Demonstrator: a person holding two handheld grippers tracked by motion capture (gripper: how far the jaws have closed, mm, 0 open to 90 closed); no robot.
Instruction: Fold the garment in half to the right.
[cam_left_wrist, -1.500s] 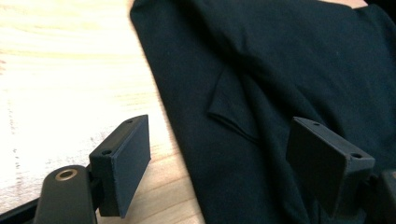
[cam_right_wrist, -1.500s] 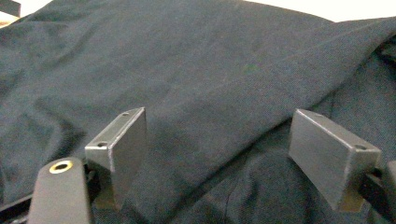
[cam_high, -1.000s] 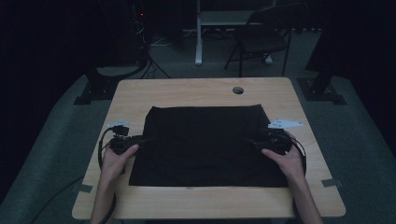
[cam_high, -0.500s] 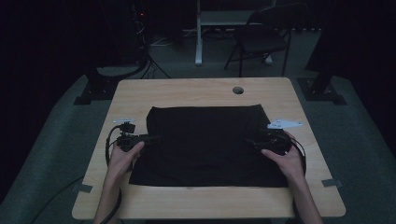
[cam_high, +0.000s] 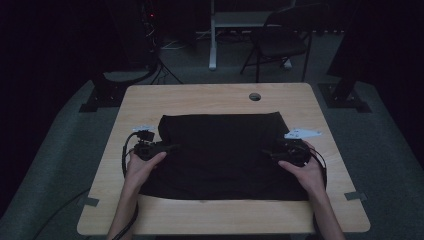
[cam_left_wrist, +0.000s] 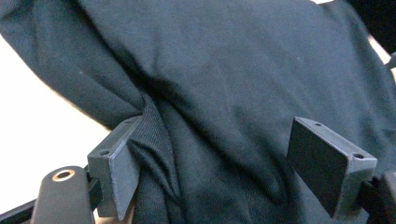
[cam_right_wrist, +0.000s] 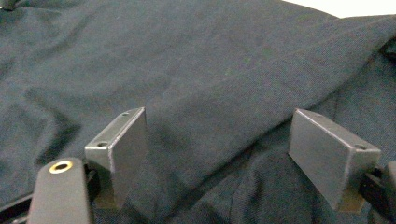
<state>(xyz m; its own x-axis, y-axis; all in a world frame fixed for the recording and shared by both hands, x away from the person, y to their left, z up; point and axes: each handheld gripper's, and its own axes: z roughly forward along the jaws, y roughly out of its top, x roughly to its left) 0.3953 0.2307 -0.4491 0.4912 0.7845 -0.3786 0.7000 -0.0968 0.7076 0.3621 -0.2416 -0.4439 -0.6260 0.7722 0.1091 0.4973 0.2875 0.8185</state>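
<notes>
A: High view first, from the left. The left gripper (cam_high: 167, 148) sits at the left edge of the black cloth (cam_high: 220, 150), which lies spread flat in the middle of the table (cam_high: 200, 97). Grasping yet?

B: No. In the left gripper view its jaws stand wide apart, released, with the cloth (cam_left_wrist: 224, 79) bunched between them. A ribbed hem fold touches the left pad (cam_left_wrist: 116, 168); the right pad (cam_left_wrist: 322, 163) is clear of the fabric surface.

A: How will it handle?

B: My guess is soft, light and limp. It looks like a knit garment, doubled over, so it will sag and drape as soon as one edge lifts. Not fragile, not slippery; the pads should bite well.

A: Where would you pinch?

B: On the thick hem fold at the left edge. Catching all layers there should keep the fold from sliding open.

A: And across to the right?

B: The right gripper (cam_high: 272, 152) rests on the cloth's right edge. In the right gripper view its jaws are also spread wide, holding nothing, with a raised crease of cloth (cam_right_wrist: 224, 116) running between them. That ridge is the natural hold. Both sides should probably close and lift together, or the cloth will skew.
</notes>
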